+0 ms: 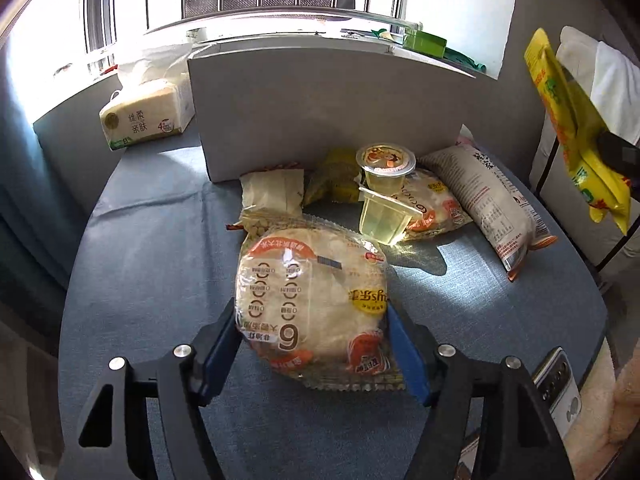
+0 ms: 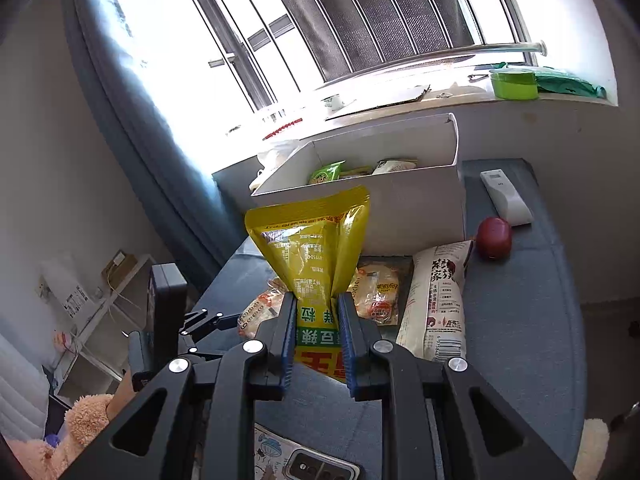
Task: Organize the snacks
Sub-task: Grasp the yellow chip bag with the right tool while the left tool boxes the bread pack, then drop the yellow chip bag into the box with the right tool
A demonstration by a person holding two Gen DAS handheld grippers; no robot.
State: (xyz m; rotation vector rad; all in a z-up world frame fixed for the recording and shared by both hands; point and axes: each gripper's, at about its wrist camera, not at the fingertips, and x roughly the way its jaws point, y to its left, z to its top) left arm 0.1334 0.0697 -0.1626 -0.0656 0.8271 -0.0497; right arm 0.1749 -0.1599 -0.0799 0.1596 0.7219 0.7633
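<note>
My left gripper [image 1: 312, 326] has its blue pads against both sides of a round rice-cracker pack [image 1: 310, 300] lying on the blue tablecloth. My right gripper [image 2: 318, 312] is shut on a yellow snack bag [image 2: 316, 248] and holds it in the air in front of the white box [image 2: 400, 200]; the bag also shows in the left wrist view [image 1: 572, 128]. The box holds a green packet [image 2: 326, 172] and other snacks. Two jelly cups [image 1: 384, 200], a second cracker pack [image 1: 432, 204] and a long white noodle pack [image 1: 496, 200] lie before the box.
A tissue pack [image 1: 144, 120] sits at the table's far left. A phone [image 1: 558, 384] lies near the front right edge. A white remote [image 2: 506, 196] and a red round object [image 2: 494, 238] lie right of the box. A windowsill runs behind.
</note>
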